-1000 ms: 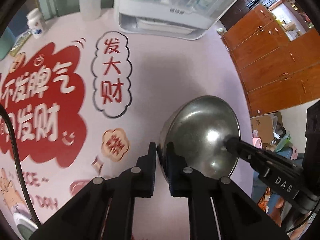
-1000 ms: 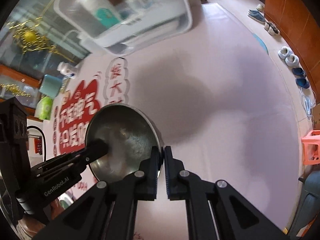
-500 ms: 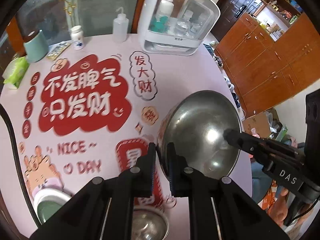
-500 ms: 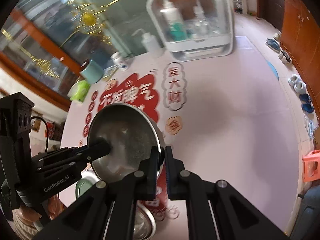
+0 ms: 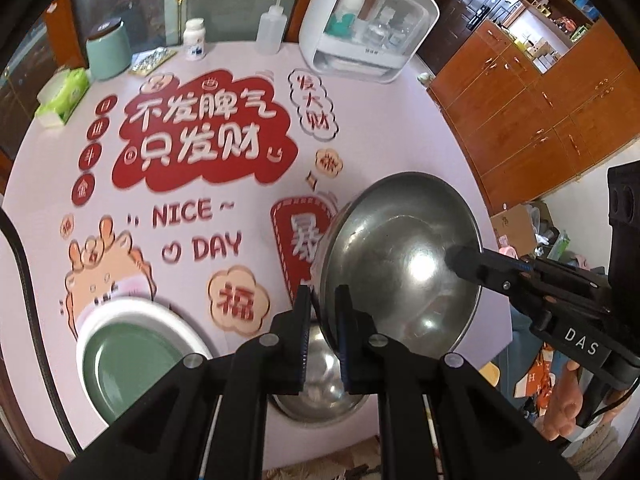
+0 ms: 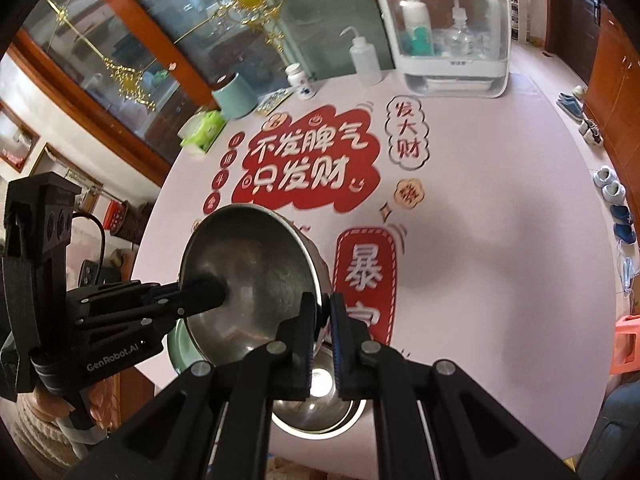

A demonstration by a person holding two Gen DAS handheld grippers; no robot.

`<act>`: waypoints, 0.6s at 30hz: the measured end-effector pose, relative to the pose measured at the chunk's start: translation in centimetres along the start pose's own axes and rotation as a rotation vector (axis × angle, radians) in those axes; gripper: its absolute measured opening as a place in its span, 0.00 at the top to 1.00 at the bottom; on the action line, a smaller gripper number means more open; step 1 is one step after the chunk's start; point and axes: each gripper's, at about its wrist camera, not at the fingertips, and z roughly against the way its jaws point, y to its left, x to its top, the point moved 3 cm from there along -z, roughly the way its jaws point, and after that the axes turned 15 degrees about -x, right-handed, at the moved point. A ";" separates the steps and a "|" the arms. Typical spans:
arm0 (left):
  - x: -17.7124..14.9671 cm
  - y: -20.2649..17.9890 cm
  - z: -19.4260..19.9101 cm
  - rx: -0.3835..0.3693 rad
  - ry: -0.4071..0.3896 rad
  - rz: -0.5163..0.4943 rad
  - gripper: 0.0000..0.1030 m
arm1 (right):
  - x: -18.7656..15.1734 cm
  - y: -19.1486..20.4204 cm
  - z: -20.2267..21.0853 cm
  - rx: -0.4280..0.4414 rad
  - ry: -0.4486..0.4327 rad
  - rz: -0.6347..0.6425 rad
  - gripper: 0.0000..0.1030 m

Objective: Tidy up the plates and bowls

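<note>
Bowls [image 5: 400, 256]: 2 steel | plate [image 5: 132, 364]: 1 | claws [image 5: 322, 312] [image 6: 323, 320]: 2, clamped on raised bowl's rim

Second steel bowl [image 5: 320, 380] half hidden behind tool fingers; green plate [image 6: 176, 346] mostly hidden.

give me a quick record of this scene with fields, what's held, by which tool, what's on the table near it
held item: steel bowl, tilted, off the table
left tool: shut on the bowl's rim
right tool: shut on the opposite rim
below the held bowl: second steel bowl on the table
beside it: green plate
table: pink cover with red lettering
far edge: white case, squeeze bottle, green cup
</note>
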 end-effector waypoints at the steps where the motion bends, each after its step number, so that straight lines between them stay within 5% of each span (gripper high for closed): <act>1: -0.5 0.1 -0.2 0.001 0.005 0.003 0.90 | -0.6 0.2 -0.2 0.000 0.006 0.001 0.93; 18: -7.5 2.6 -5.7 0.026 0.133 0.032 0.90 | -6.7 0.5 -5.1 -0.033 0.136 -0.012 0.93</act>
